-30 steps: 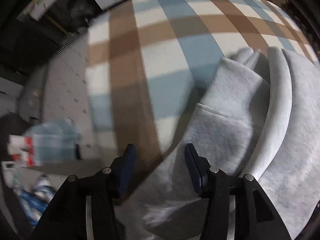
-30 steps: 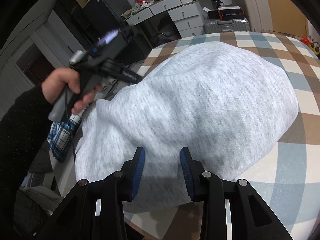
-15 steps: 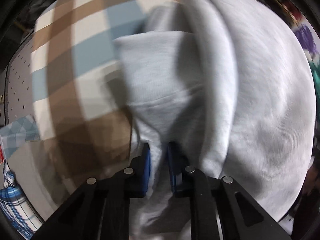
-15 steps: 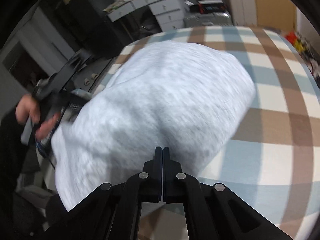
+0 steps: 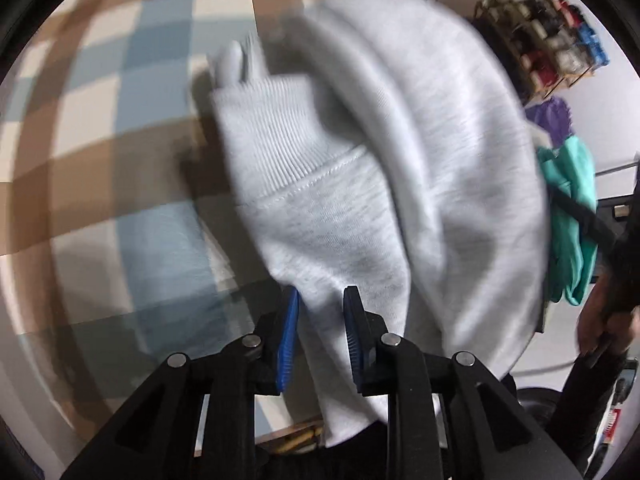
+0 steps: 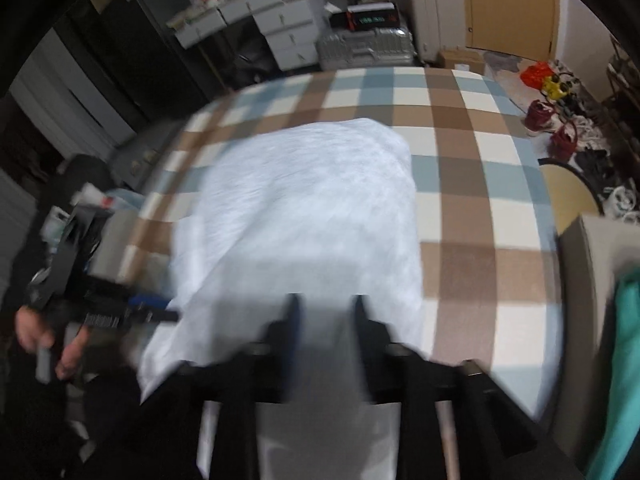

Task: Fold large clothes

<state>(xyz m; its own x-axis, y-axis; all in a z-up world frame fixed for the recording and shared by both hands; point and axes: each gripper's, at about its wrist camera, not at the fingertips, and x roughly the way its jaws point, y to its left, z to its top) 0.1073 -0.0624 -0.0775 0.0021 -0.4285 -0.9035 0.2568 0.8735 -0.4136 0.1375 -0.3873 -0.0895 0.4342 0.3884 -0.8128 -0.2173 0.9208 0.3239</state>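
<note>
A light grey sweatshirt (image 5: 400,184) lies folded on the checked tablecloth (image 5: 100,184), its ribbed cuff (image 5: 272,128) on top. My left gripper (image 5: 320,320) has its blue pads a little apart with a fold of the grey fabric between them near the table's front edge. In the right wrist view the sweatshirt (image 6: 304,208) lies in the middle of the cloth (image 6: 480,216). My right gripper (image 6: 326,320) is blurred, its fingers apart over the garment's near edge. The left gripper (image 6: 100,312) and hand show at the left.
A teal garment (image 5: 572,216) hangs at the right beyond the table, also in the right wrist view (image 6: 624,360). White drawers (image 6: 280,20), a suitcase (image 6: 368,48) and shoes (image 6: 560,128) lie beyond the far table edge.
My right gripper was shut half a second ago and has opened and pulled back. My left gripper's pads have parted somewhat around the fabric. Both cameras have swung.
</note>
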